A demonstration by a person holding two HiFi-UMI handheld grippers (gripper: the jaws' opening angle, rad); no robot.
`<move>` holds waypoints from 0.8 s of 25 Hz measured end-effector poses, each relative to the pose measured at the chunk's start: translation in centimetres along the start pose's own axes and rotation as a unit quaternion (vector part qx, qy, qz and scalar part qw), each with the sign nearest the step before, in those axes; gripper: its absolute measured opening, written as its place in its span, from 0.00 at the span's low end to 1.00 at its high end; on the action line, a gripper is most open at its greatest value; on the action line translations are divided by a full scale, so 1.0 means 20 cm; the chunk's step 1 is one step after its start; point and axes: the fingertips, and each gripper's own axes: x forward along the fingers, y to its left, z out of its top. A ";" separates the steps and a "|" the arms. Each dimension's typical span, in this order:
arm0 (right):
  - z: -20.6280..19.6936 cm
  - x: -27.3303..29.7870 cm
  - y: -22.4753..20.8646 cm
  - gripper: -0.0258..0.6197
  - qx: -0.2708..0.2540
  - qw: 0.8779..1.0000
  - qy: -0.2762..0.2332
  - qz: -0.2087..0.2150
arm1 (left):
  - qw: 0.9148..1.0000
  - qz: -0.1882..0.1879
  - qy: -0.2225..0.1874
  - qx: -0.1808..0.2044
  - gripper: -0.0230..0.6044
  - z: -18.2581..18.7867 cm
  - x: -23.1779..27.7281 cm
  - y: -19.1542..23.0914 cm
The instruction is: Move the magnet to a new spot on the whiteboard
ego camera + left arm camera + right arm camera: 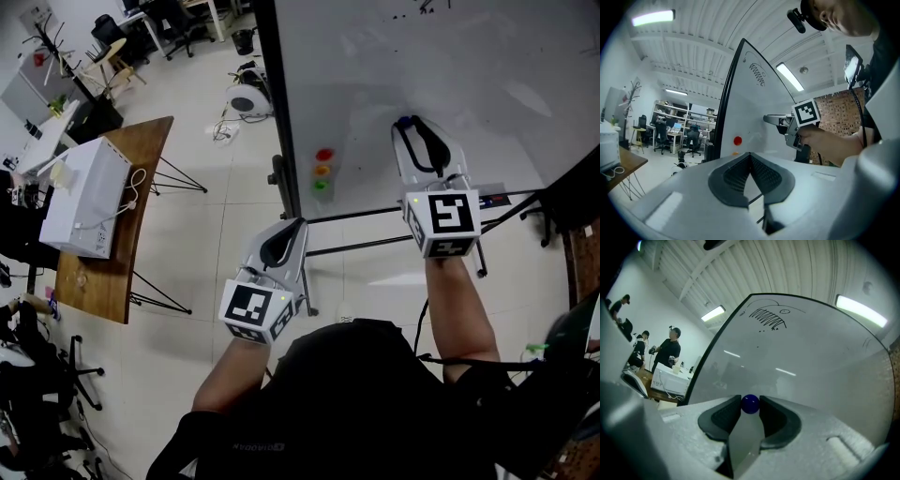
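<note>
A small blue magnet (750, 404) sits against the whiteboard (801, 357), pinched between the tips of my right gripper (750, 405); both pads touch its sides. In the head view that right gripper (410, 127) points at the lower part of the whiteboard (441, 66), with the blue magnet (405, 121) just showing at its tip. Left of it, a red magnet (324, 155), an orange magnet (322, 171) and a green magnet (321, 186) stick to the board in a column. My left gripper (292, 225) hangs lower, away from the board, its tips together and holding nothing.
A wooden table (103, 281) with a white box (84, 197) stands at the left. The board's metal stand legs (375, 246) run across the floor below my grippers. Office chairs and desks fill the far left; a person (670, 350) stands off to the left in the right gripper view.
</note>
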 end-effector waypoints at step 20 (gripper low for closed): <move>-0.06 -0.82 0.68 0.21 0.166 0.969 0.010 0.182 | 0.999 0.037 -0.017 -0.007 0.06 0.03 -0.44 -0.04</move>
